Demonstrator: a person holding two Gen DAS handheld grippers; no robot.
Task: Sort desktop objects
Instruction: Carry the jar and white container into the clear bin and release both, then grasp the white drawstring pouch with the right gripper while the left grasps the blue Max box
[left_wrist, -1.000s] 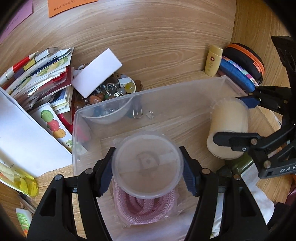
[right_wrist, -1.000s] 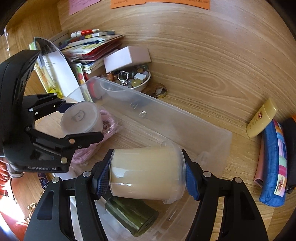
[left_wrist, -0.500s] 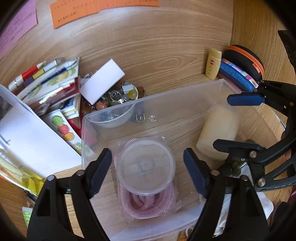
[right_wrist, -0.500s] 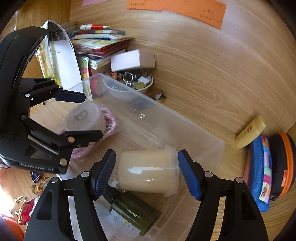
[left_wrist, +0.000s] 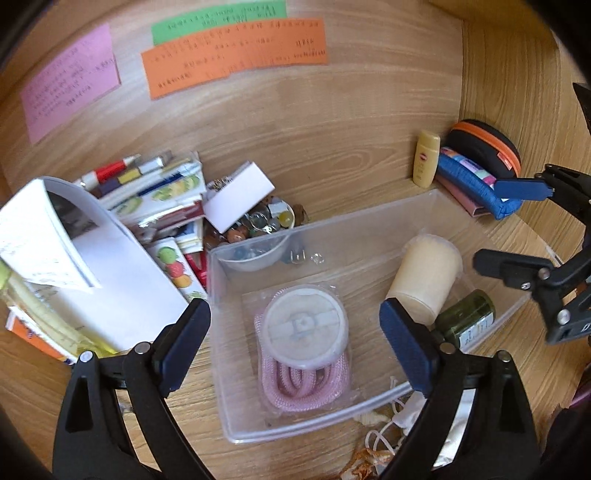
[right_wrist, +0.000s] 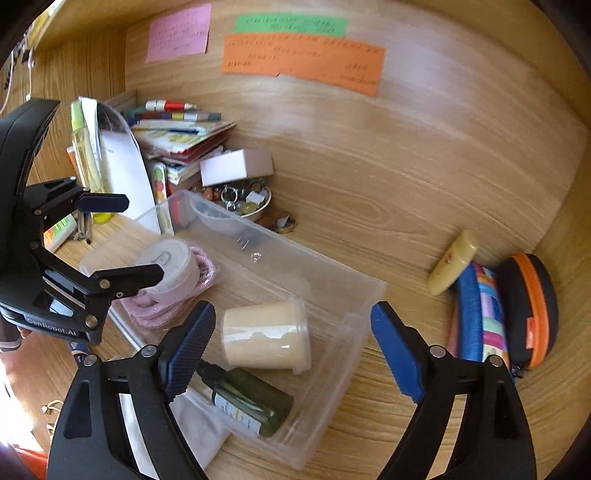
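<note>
Jaws of the left gripper (left_wrist: 295, 332) and right gripper (right_wrist: 291, 347) are opening wide, gripping nothing. Below them, inside the clear plastic bin (left_wrist: 369, 225), a lidded round tub (left_wrist: 306, 328) rests on pink cord (left_wrist: 295, 384); a cream jar (right_wrist: 266, 339) lies beside a green bottle (right_wrist: 251, 402)

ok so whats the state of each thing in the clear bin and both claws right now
round tub: upright, lid on, atop pink rope
cream jar: on its side
green bottle: lying down, capped
left claw: opening, holding nothing
right claw: opening, holding nothing
</note>
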